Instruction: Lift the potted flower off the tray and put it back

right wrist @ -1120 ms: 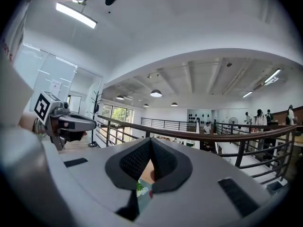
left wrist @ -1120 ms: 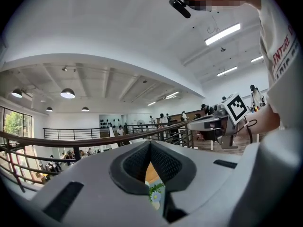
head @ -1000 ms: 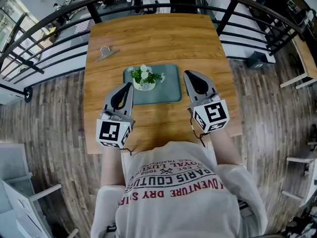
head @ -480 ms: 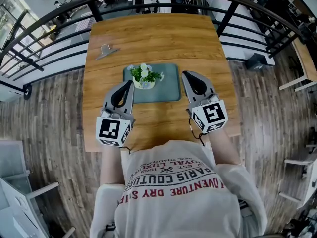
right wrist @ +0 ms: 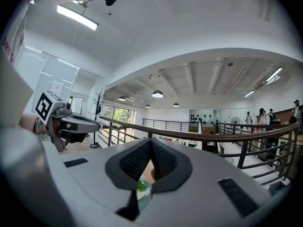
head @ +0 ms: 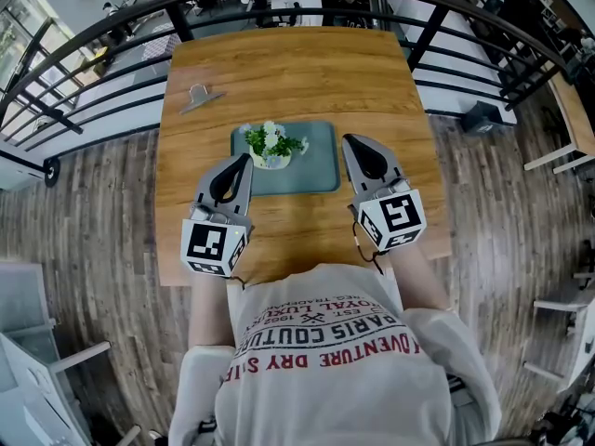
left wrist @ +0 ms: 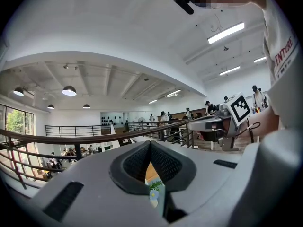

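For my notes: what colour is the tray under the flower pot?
The tray is a muted grey-green, seen best in the head view.

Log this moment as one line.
potted flower: on tray, untouched | left claw: shut, empty | right claw: shut, empty

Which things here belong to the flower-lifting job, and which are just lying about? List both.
For the job: potted flower, standing on the tray; left gripper and right gripper, both shut and empty.

Lying about: small grey clip, on the table apart from the tray.
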`<move>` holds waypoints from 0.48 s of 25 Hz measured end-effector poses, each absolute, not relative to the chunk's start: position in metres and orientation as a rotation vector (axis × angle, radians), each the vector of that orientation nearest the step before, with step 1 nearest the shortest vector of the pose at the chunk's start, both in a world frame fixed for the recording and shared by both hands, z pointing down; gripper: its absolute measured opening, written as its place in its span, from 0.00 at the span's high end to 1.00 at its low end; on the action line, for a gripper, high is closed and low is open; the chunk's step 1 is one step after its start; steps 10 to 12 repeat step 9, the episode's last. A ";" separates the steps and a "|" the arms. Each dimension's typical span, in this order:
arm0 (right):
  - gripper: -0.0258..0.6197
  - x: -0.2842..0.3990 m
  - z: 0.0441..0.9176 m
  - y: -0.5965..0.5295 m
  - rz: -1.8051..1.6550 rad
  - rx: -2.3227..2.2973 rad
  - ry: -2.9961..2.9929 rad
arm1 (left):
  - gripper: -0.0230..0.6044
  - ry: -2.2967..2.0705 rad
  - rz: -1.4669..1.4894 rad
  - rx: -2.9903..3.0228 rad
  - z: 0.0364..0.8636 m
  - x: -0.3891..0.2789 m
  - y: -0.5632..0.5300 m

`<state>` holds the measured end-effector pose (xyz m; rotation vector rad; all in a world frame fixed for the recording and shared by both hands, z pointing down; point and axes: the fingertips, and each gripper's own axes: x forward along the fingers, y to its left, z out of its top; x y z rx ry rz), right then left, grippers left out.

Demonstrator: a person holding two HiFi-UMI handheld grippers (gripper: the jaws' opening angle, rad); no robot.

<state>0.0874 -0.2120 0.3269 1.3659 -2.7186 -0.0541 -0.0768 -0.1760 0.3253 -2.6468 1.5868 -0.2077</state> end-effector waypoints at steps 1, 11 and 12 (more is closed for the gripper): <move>0.92 0.087 0.327 -0.212 -0.054 1.365 -2.719 | 0.94 1.585 -0.210 -2.647 0.325 -0.077 -0.176; 0.92 0.088 0.324 -0.213 -0.059 1.378 -2.726 | 0.94 1.571 -0.208 -2.643 0.323 -0.074 -0.178; 0.92 0.088 0.324 -0.213 -0.059 1.378 -2.726 | 0.94 1.571 -0.208 -2.643 0.323 -0.074 -0.178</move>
